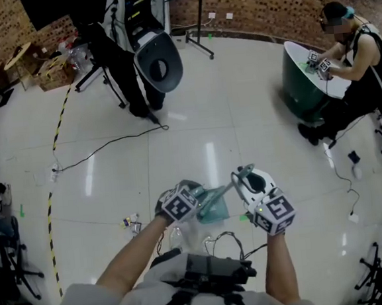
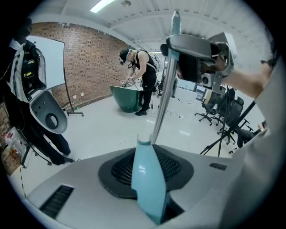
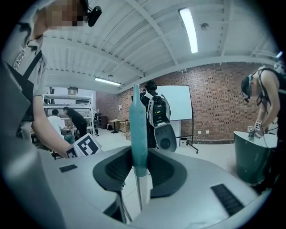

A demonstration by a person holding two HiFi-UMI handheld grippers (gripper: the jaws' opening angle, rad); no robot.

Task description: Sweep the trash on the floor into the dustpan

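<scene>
Holding one tool in each hand, you have both grippers part-closed and clamped. The left gripper [image 1: 194, 200] is on the teal handle of the dustpan [image 1: 214, 206], and the right gripper [image 3: 139, 161] is on the teal grip of the broom [image 3: 137, 129], whose metal pole [image 2: 161, 107] rises close past the pan. Both tools appear lifted off the floor [image 1: 240, 111]. The trash [image 1: 131, 223], a few small coloured scraps, lies just left of your left gripper, near your feet and outside the pan.

Risks noted:
- The slim handles could twist in the pads under a sideways push.
- Pole and pan, so close together, could knock.
- Light scraps may skid on the glossy pale tiles.
- The black cable [image 1: 104, 148] trailing across them could snag the broom.

Striped tape [image 1: 60, 120] runs along your left. The walls are brick [image 1: 264, 2], and another person [image 1: 362, 60] works at a green tub [image 1: 301, 86], well apart.
</scene>
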